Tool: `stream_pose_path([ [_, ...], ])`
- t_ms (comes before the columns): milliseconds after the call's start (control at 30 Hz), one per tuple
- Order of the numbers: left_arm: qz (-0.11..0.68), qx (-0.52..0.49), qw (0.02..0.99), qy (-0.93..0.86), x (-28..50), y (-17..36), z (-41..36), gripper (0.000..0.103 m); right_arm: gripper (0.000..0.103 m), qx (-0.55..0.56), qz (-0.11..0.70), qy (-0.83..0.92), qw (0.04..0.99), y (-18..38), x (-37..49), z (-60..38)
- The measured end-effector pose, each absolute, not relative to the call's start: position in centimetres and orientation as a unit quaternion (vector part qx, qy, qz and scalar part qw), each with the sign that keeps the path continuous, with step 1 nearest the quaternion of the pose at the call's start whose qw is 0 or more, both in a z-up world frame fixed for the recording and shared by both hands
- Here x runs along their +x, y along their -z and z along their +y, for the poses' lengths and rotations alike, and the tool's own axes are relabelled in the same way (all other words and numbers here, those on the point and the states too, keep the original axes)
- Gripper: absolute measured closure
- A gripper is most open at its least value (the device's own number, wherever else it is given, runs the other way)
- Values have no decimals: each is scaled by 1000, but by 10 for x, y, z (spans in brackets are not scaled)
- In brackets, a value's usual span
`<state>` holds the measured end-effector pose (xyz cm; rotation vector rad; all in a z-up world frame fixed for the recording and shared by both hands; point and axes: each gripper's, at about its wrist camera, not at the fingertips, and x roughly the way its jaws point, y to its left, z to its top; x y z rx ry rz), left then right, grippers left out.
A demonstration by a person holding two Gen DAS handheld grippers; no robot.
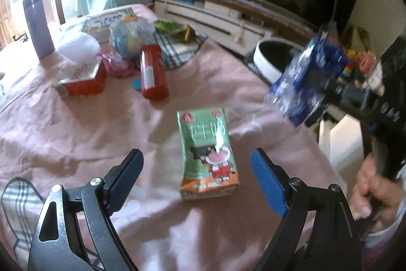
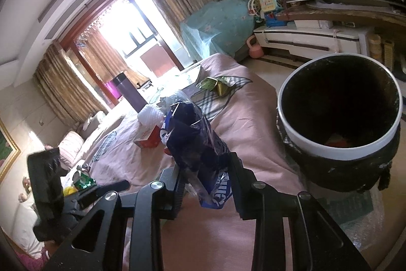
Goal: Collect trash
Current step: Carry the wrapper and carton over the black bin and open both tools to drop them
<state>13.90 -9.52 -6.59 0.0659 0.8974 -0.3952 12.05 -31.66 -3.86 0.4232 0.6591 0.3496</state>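
A green and orange drink carton (image 1: 208, 154) lies on the pink cloth between the fingers of my left gripper (image 1: 196, 164), which is open and empty. My right gripper (image 2: 206, 179) is shut on a crumpled blue plastic wrapper (image 2: 195, 144) and holds it in the air over the table edge; the wrapper also shows in the left wrist view (image 1: 308, 75). A black trash bin with a white rim (image 2: 340, 123) stands on the floor to the right of the wrapper; it shows in the left wrist view too (image 1: 275, 55).
On the table stand a red can (image 1: 152, 71), a red and white box (image 1: 81, 79), a pink packet (image 1: 118, 63), a white foam net (image 1: 78, 46), a purple flask (image 1: 38, 24) and green and gold wrappers (image 2: 219, 84). A TV cabinet (image 2: 309, 40) lines the far wall.
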Motion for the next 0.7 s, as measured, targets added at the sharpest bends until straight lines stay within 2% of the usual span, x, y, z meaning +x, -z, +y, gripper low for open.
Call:
stream_pose_path([
  [67, 435, 43, 880, 186, 138, 73, -101, 16, 71, 207, 319, -166, 910, 39, 118, -320],
  [100, 436, 51, 880, 182, 138, 76, -104, 33, 71, 208, 319, -164, 910, 39, 117, -321],
  [133, 440, 57, 877, 183, 139, 80, -106, 56, 71, 209, 319, -162, 910, 40, 116, -323],
  [400, 424, 25, 883, 200, 141, 68, -109, 57, 71, 223, 312, -150, 911, 40, 110, -339],
  [700, 402, 41, 883, 240, 151, 46, -158, 57, 71, 237, 301, -121, 916, 37, 108, -370],
])
